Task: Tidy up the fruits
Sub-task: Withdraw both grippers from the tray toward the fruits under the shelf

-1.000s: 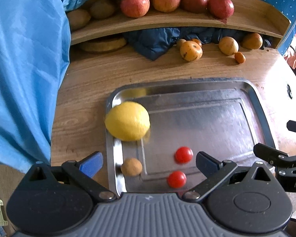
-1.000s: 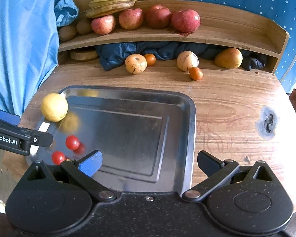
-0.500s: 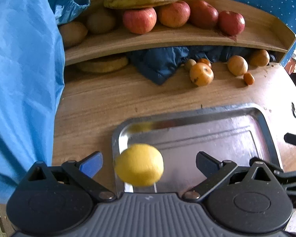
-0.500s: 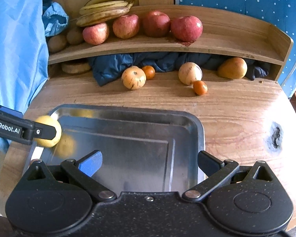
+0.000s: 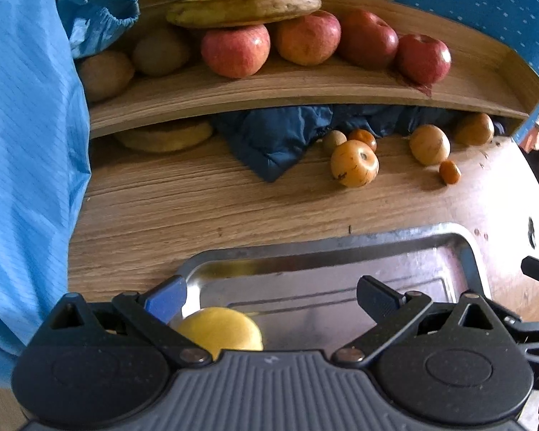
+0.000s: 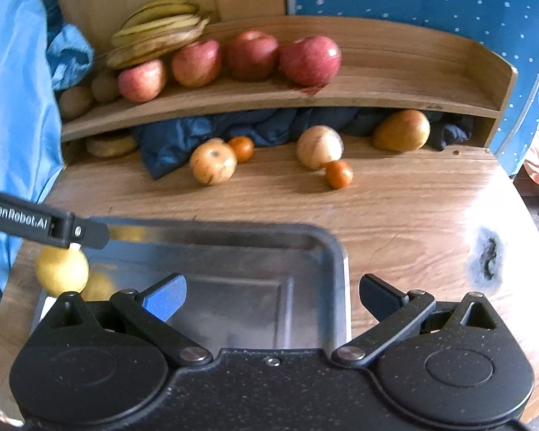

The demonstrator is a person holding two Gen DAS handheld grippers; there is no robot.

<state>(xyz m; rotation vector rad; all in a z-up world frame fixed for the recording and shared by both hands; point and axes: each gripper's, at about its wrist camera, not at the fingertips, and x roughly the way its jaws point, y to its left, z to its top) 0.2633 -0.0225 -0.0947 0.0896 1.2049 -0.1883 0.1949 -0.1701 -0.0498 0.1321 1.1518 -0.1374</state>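
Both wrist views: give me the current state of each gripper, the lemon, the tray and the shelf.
left gripper: open, over the tray's left end
right gripper: open, holding nothing
lemon: on the tray's left edge, ungripped
metal tray: flat on the table, mostly bare
shelf: holds apples and bananas

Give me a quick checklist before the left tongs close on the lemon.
1. Left tongs open: ok.
2. Lemon between the tongs' fingers: not ok, it sits close to the blue-tipped finger, off centre.
3. Lemon resting at the tray corner: ok.
4. Right tongs open and clear of the lemon: ok.
5. Free space on the shelf: ok, its right part is bare.
6. Other fruit crowding the lemon: cannot tell, the tongs' body hides that part.
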